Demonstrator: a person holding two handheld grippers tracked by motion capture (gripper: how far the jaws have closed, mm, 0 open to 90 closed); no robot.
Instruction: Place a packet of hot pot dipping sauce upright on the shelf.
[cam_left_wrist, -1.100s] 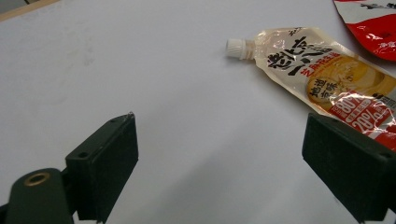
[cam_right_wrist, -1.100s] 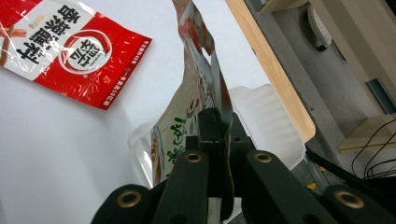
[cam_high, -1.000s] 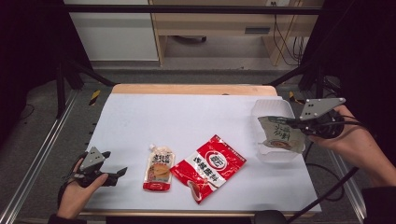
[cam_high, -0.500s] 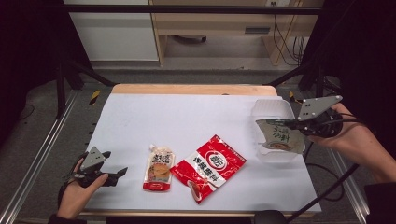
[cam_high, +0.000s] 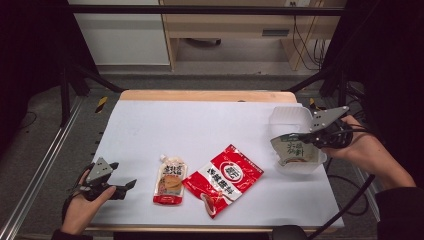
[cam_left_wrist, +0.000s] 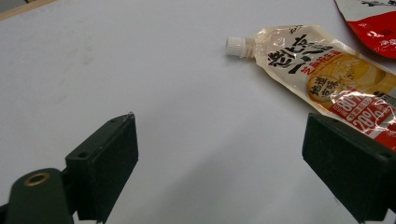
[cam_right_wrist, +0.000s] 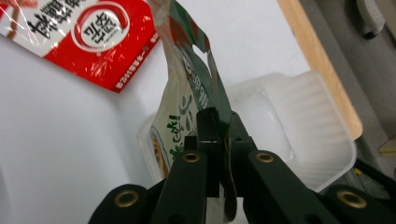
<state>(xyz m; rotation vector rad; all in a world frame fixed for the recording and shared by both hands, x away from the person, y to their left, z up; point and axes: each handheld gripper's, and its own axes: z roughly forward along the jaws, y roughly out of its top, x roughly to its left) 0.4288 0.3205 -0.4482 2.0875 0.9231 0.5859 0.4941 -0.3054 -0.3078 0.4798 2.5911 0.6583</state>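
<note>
My right gripper (cam_high: 306, 136) (cam_right_wrist: 219, 122) is shut on the edge of a green and white food packet (cam_high: 295, 149) (cam_right_wrist: 184, 107). The packet hangs low into a clear plastic tray (cam_high: 287, 119) (cam_right_wrist: 303, 135) at the table's right side. A spouted sauce pouch (cam_high: 170, 179) (cam_left_wrist: 322, 70) and a red snack bag (cam_high: 225, 178) (cam_right_wrist: 79, 32) lie flat near the front middle of the white table. At the front left corner my left gripper (cam_high: 122, 189) (cam_left_wrist: 233, 163) rests open, its jaws wide apart over bare table, left of the pouch.
The white table (cam_high: 200, 125) has a wooden back edge (cam_high: 205, 95). Metal frame rails (cam_high: 40, 165) run along the left side, and cables (cam_high: 350, 200) trail off the right.
My right gripper has sunk with the green packet, lowering it into the clear tray. The left gripper, the pouch and the red bag have not moved.
</note>
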